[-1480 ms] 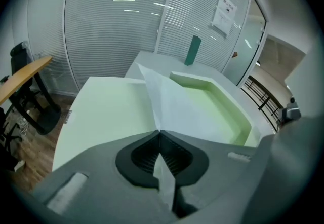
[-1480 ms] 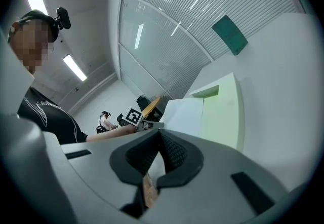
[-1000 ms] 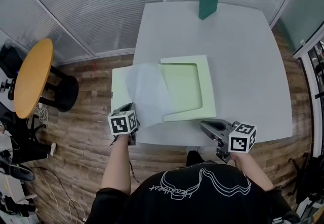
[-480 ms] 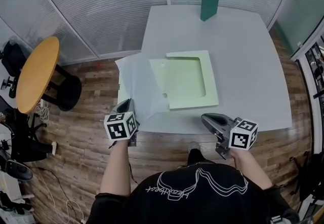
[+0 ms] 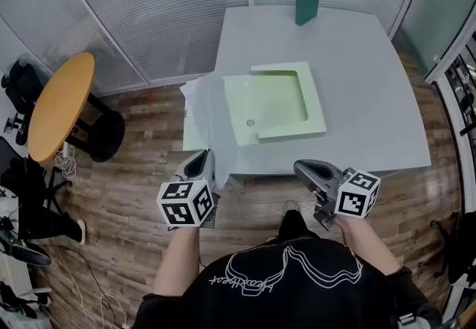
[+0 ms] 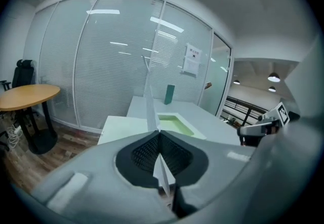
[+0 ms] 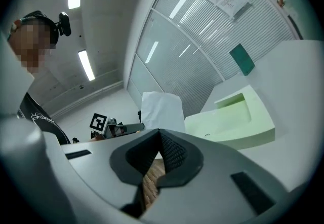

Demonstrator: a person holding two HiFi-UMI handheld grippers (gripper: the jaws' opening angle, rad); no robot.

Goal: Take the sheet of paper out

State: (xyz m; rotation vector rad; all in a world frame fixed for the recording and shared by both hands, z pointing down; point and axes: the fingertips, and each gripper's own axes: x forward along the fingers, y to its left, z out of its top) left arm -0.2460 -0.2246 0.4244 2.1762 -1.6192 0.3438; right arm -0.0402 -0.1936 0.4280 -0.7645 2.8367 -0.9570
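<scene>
Quick update: the thin white sheet of paper [image 5: 207,115] has come up and back a fair bit. A second ago it was draped over the left part of the pale green plastic folder [image 5: 279,100]. Now it's pulled toward the near-left corner of the grey rectangular table [image 5: 357,82] and stands up on edge instead of lying flat. The left gripper [image 5: 202,160] has lifted and drawn back toward the person. Its jaws are clamped right on the sheet's near edge, and in the left gripper view the paper runs straight up out of the pinch.

The far end of the sheet looks like it still overlaps the folder's left flap, the part hanging off the table's left side. I honestly can't tell if it's still tucked under anything there. I'd say the task is mostly done but not finished, and a bit more pull toward the near left should free it. Going easy seems smart, because it's flimsy paper.

The right gripper [image 5: 305,168] hangs off the near-right edge of the table with its jaws closed on nothing, only floorboards visible past them. The folder sits with nothing holding it, so it might drag along.
</scene>
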